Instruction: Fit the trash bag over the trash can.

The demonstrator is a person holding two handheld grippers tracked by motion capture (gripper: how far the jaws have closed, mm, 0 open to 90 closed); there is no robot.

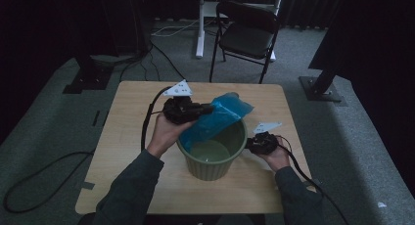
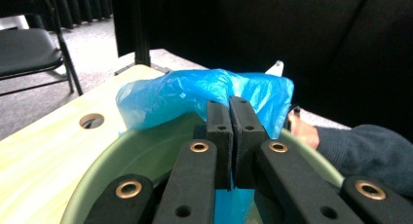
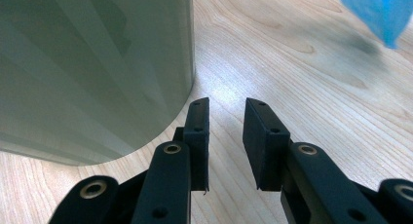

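Note:
A green ribbed bucket (image 1: 211, 168) stands near the front middle of the wooden table (image 1: 132, 151). A blue plastic bag (image 1: 218, 118) hangs over its rim and partly inside. My left gripper (image 1: 208, 108) is above the bucket's back left rim, shut on the blue bag (image 2: 195, 90); the plastic is pinched between the pads (image 2: 219, 131) over the bucket (image 2: 126, 160). My right gripper (image 1: 248, 145) rests low beside the bucket's right side. Its jaws stand apart with nothing between them, the bucket wall (image 3: 92, 68) just to their left. A corner of the bag (image 3: 382, 12) shows at the top right.
A black folding chair (image 1: 247, 34) and a white stand (image 1: 200, 24) are on the carpet beyond the table. Cables trail over the floor at the left. A round hole (image 2: 91, 120) sits in the tabletop near the bag.

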